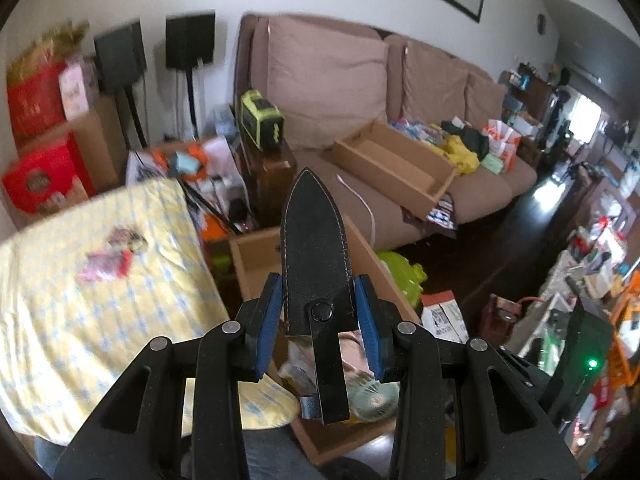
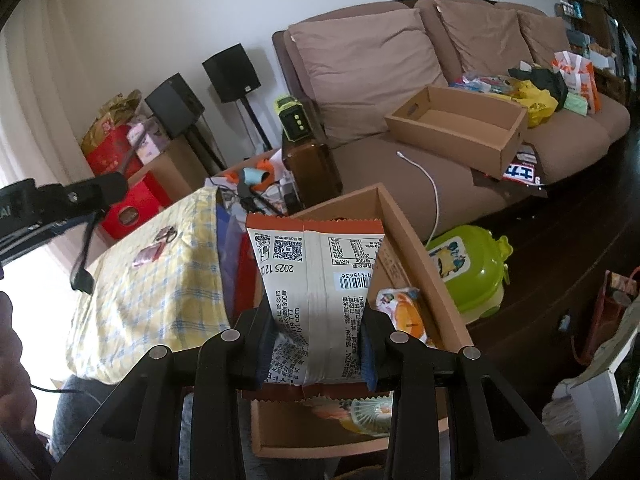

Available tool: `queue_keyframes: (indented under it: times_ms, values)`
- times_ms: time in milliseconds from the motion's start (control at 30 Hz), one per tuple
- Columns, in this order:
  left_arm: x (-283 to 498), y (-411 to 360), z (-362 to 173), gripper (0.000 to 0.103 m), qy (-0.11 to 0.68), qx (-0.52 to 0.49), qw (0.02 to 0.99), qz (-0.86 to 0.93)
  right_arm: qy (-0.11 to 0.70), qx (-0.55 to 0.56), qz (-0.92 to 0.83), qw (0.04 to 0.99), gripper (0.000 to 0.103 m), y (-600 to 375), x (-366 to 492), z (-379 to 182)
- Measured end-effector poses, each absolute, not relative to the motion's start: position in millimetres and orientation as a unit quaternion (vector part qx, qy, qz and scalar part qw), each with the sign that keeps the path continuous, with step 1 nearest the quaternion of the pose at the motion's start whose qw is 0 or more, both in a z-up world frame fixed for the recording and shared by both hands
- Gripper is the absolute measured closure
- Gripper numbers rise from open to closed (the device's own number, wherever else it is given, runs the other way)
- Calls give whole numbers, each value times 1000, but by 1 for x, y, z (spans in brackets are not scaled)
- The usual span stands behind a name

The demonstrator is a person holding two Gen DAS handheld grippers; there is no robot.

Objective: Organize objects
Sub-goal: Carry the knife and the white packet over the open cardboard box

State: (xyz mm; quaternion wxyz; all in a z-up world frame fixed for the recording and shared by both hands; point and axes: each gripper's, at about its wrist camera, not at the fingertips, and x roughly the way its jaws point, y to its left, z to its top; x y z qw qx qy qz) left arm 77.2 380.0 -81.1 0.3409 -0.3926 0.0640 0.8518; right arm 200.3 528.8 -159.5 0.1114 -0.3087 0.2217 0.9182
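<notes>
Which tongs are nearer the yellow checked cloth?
Left. The left tongs, gripping the black sheath, hang over the cloth's edge; the right tongs hold the snack packet over the cardboard box beside it.

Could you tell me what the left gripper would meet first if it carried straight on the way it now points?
Probably the cardboard box just below the sheath held by the left gripper; depth is unclear.

left wrist cam: close over the cardboard box (image 1: 256, 256), angled down, facing sofa (image 1: 360, 92);
right wrist cam: same, nearer box (image 2: 404, 236);
shared: sofa, speakers (image 1: 190, 40), yellow cloth (image 1: 100, 264)
</notes>
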Motion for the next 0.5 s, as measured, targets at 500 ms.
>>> queue_keyframes:
  times_ms: [500]
  values:
    - [82,404,-134,69,104,-428,336,833,241,-350,894,139,69,550,199,-204]
